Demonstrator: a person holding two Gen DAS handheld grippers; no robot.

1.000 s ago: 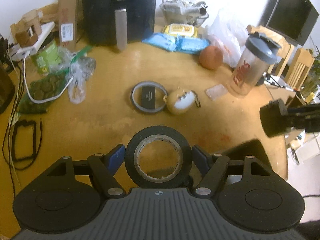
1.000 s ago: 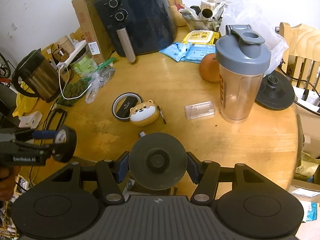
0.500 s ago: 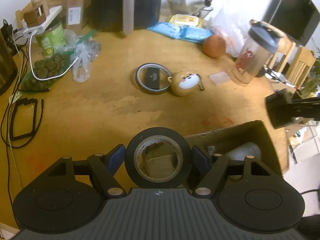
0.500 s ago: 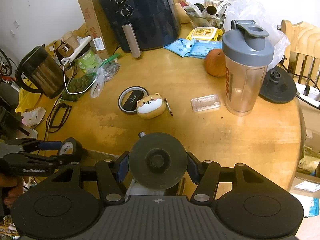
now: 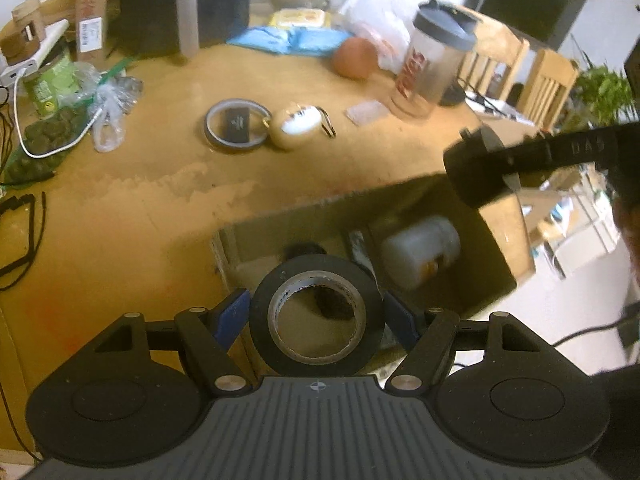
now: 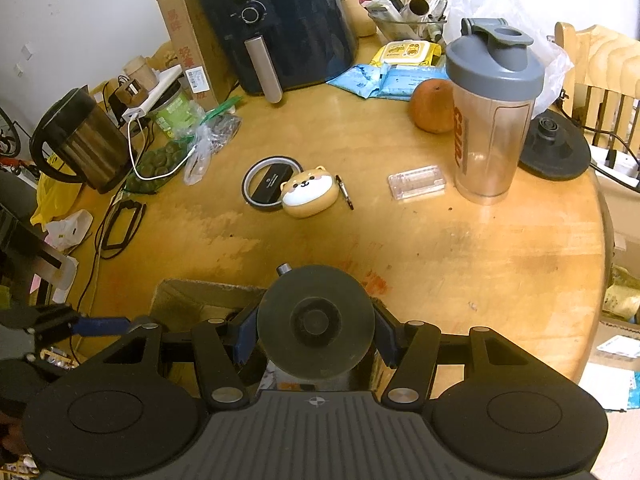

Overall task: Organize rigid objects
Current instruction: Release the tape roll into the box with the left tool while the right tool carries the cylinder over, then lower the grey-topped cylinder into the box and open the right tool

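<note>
My left gripper (image 5: 316,314) is shut on a black tape roll (image 5: 316,354) and holds it above an open cardboard box (image 5: 502,224) at the table's near edge. A white bottle (image 5: 420,250) lies inside the box. My right gripper (image 6: 316,322) is shut on a black round disc-shaped object (image 6: 316,320), also held over the box (image 6: 192,300); it shows in the left wrist view (image 5: 480,168) at the right. On the table lie a tape ring (image 6: 256,180) around a black card, a dog-faced case (image 6: 308,192) and a small clear case (image 6: 416,182).
A shaker bottle (image 6: 488,112), an orange (image 6: 430,106), blue packets (image 6: 384,78), an air fryer (image 6: 280,20), a kettle (image 6: 80,140) and bagged snacks (image 6: 160,160) crowd the table's far side. Cables (image 6: 120,224) lie at the left edge. A wooden chair (image 6: 600,72) stands at the right.
Both grippers have drawn back toward the table's near edge with their loads, so the open box has come into view under them. The table objects have not moved.
</note>
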